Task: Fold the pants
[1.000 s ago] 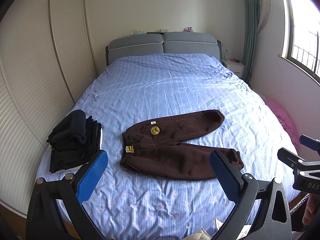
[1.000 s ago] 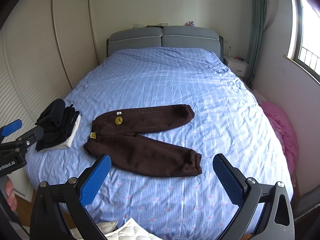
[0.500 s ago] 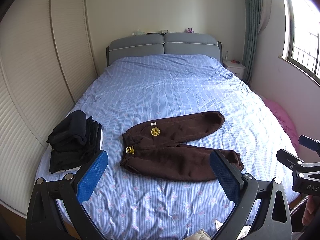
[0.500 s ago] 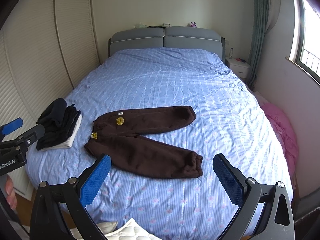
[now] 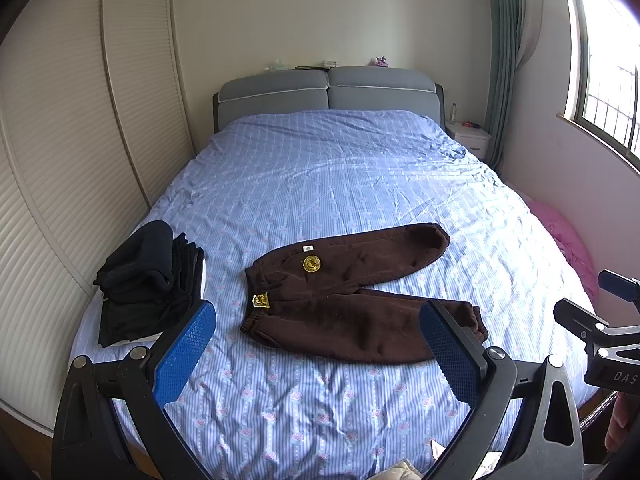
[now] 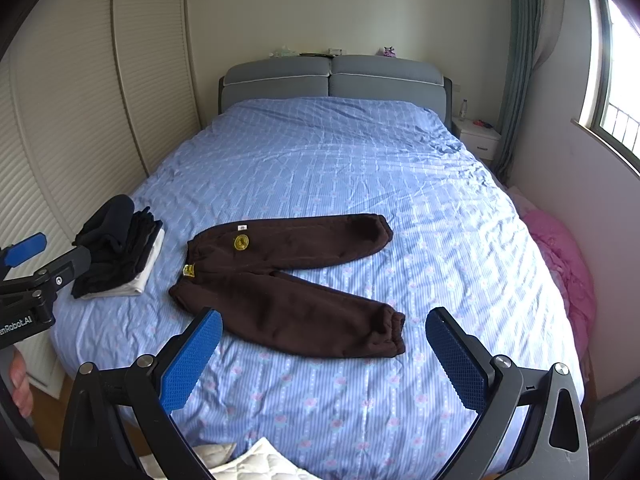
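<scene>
Dark brown pants [image 5: 352,288] [image 6: 288,276] lie spread flat on the blue bed [image 5: 340,176] [image 6: 340,168], waist to the left, the two legs splayed apart to the right, a yellow round patch near the waist. My left gripper [image 5: 318,344] hovers open above the bed's near edge, short of the pants, with nothing between its blue pads. Over the foot of the bed my right gripper [image 6: 324,354] is likewise open and holds nothing. Each gripper also shows at the edge of the other's view.
A stack of folded black clothes [image 5: 148,280] [image 6: 116,248] sits at the bed's left edge. A slatted wardrobe [image 5: 72,152] runs along the left, pink fabric [image 6: 560,256] lies by the right wall, and a grey headboard [image 5: 328,92] and nightstand [image 6: 478,136] are at the far end.
Both views have shifted slightly, so the pants appear a little lower and nearer. The pants themselves have not moved and both grippers stay open.
</scene>
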Available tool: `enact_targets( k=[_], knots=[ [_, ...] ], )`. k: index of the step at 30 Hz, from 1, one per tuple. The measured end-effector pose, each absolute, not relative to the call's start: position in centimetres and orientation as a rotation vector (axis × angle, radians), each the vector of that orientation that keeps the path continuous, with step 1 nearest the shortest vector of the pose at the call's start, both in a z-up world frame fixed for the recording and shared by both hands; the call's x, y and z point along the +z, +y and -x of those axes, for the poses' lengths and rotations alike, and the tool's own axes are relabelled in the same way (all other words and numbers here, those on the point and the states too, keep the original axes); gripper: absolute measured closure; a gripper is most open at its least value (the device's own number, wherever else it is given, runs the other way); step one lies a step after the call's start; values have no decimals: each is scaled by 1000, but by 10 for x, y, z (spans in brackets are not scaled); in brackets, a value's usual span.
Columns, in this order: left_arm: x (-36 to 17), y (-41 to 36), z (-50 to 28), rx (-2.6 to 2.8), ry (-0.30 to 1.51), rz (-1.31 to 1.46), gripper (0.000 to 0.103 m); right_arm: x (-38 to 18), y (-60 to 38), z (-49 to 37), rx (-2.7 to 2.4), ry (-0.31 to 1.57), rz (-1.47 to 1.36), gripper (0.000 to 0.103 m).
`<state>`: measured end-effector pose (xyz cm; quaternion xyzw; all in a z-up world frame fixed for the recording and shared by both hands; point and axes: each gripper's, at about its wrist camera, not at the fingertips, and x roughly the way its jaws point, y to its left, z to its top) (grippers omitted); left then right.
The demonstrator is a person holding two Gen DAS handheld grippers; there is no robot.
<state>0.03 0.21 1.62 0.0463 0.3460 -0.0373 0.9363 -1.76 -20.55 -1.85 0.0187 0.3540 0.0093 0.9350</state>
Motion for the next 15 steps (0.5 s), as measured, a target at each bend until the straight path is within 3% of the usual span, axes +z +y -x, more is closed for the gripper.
enact_targets(
  k=[15],
  knots=[
    [16,3,0,-77,702,-95,0,-18,-204,18,18,719,-36,0]
  ],
)
